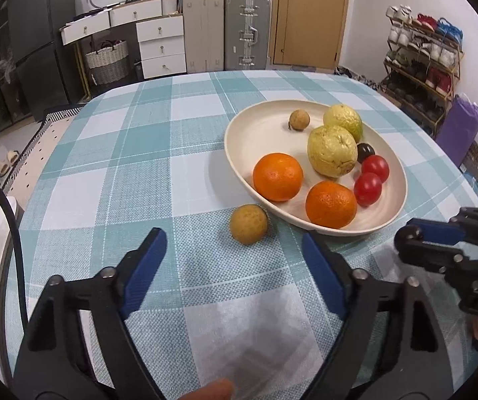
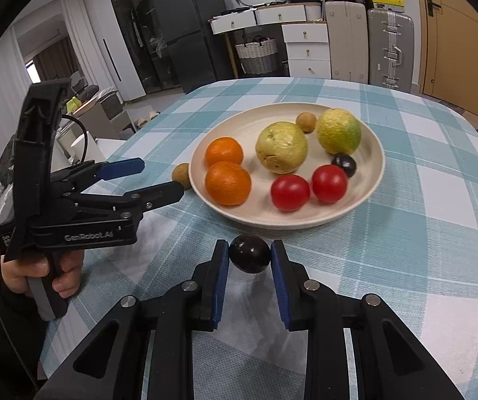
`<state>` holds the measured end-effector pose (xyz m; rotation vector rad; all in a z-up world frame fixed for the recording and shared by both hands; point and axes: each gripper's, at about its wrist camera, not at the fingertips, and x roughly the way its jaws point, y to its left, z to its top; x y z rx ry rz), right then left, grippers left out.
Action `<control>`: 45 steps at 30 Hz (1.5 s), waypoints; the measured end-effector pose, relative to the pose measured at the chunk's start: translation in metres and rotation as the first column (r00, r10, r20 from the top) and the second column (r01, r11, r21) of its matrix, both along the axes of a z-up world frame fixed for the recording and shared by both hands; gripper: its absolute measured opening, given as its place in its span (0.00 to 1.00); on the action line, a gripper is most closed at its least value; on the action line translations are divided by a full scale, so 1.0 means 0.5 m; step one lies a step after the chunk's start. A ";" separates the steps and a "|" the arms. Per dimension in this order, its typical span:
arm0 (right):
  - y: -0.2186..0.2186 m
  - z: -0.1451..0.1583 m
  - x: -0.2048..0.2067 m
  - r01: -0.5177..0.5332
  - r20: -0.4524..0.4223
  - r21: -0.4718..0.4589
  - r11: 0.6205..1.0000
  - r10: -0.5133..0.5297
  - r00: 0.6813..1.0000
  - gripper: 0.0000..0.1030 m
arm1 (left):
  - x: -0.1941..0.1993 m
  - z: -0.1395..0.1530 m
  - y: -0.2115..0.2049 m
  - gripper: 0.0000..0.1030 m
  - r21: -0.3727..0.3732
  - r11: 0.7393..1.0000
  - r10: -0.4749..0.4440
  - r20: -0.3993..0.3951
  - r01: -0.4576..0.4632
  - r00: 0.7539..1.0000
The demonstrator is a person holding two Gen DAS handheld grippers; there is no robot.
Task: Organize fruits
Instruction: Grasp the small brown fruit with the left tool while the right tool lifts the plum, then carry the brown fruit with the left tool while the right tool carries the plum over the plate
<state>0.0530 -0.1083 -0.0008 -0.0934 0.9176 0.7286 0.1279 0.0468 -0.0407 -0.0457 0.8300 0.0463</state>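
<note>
Near plate (image 2: 369, 196): right tongs (image 2: 250, 256) pinching dark plum (image 2: 250, 253); left tongs (image 1: 233, 248) spread, brown longan (image 1: 248, 224) ahead.

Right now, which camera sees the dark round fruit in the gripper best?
The right wrist view: the dark fruit sits large and centred between the right hand-held gripper pads. The left wrist view shows it only as a small dark ball at that gripper's tip, near the right edge.

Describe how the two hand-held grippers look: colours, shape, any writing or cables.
Both are black frames with silver rivets and flat blue pads. The left hand-held gripper has a pistol-style handle, white "GenRobot.AI" lettering and a thin black cable behind it. The right hand-held gripper looks alike. The hand gripping the handle comes from a dark sleeve.
</note>
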 end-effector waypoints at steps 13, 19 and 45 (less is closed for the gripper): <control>-0.046 0.017 0.011 0.039 0.018 0.012 0.999 -0.039 0.999 0.26 | 0.051 -0.027 -0.014 0.23 0.008 0.998 -0.058 -0.068 0.059 0.996; -0.056 0.018 0.014 0.052 0.017 0.017 0.999 -0.052 0.999 0.26 | 0.047 -0.025 -0.009 0.23 -0.008 0.997 -0.072 -0.052 0.071 0.996; -0.058 0.042 0.046 0.079 0.060 0.017 0.997 -0.080 0.995 0.26 | -0.001 0.065 -0.041 0.23 -0.048 0.992 -0.110 0.120 0.116 0.987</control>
